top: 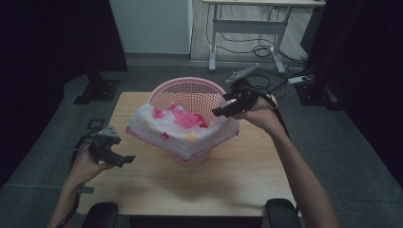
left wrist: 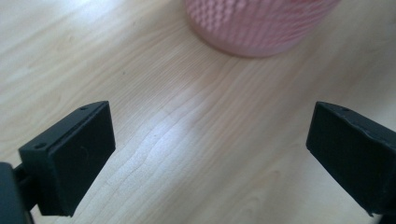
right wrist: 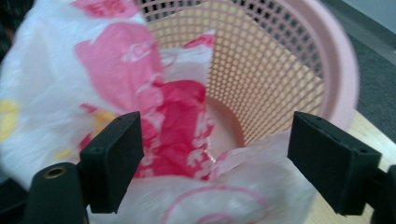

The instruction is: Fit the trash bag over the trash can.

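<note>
Dark curtains and grey carpet surround a pale wooden worktop (top: 199, 175) in the high view, with a white-legged desk and loose cables at the far wall. On the worktop stands a pink mesh basket (top: 190, 92), a white plastic bag with pink and yellow print (top: 183, 128) pulled over its near rim and sagging down its front. The left tongs (top: 127, 159) hover above the worktop's near left corner, well apart from the basket, aimed to the right. The right tongs (top: 219, 111) sit at the basket's right rim, just above the bag's edge, pointing left across the opening.

Seen from the left gripper view, the left tongs (left wrist: 210, 154) are spread wide over bare wood grain with nothing between them; the basket's pink base (left wrist: 261, 25) stands beyond them.

From the right gripper view, the right tongs (right wrist: 215, 158) are likewise spread, gripping nothing. The bag (right wrist: 116, 93) lies below and beyond them, bunched against the basket's inner mesh wall (right wrist: 271, 65), its crumpled white edge running beneath the gap. Whether either pad brushes the plastic cannot be told.
</note>
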Motion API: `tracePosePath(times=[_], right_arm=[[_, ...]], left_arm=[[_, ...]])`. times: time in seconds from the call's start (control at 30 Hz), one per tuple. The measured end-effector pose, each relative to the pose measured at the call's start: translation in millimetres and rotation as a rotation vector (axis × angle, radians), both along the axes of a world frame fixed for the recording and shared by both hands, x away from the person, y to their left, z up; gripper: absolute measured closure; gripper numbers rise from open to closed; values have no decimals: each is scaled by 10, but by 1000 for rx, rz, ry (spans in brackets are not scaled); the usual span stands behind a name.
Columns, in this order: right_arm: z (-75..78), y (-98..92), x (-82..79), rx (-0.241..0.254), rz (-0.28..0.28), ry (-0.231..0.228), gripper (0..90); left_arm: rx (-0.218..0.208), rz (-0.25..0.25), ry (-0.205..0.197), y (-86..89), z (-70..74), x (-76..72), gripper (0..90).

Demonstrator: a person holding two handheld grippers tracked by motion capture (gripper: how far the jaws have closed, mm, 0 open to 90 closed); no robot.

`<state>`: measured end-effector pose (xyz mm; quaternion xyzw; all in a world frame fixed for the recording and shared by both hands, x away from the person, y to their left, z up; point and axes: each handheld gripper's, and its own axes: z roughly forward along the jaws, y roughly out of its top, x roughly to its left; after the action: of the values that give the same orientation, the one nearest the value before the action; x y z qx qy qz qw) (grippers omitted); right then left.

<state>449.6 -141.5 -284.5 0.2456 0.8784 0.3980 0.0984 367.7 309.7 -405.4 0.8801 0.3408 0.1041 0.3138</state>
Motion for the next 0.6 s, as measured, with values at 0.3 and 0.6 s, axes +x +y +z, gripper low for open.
tracePosePath(times=[0.3, 0.6], right_arm=[[-9, 46, -231, 23, 81, 1, 228], [-19, 219, -456, 18, 203, 39, 319]], left_arm=[[9, -60, -65, -133, 733, -109, 57], [-41, -219, -109, -655, 1184, -60, 113]])
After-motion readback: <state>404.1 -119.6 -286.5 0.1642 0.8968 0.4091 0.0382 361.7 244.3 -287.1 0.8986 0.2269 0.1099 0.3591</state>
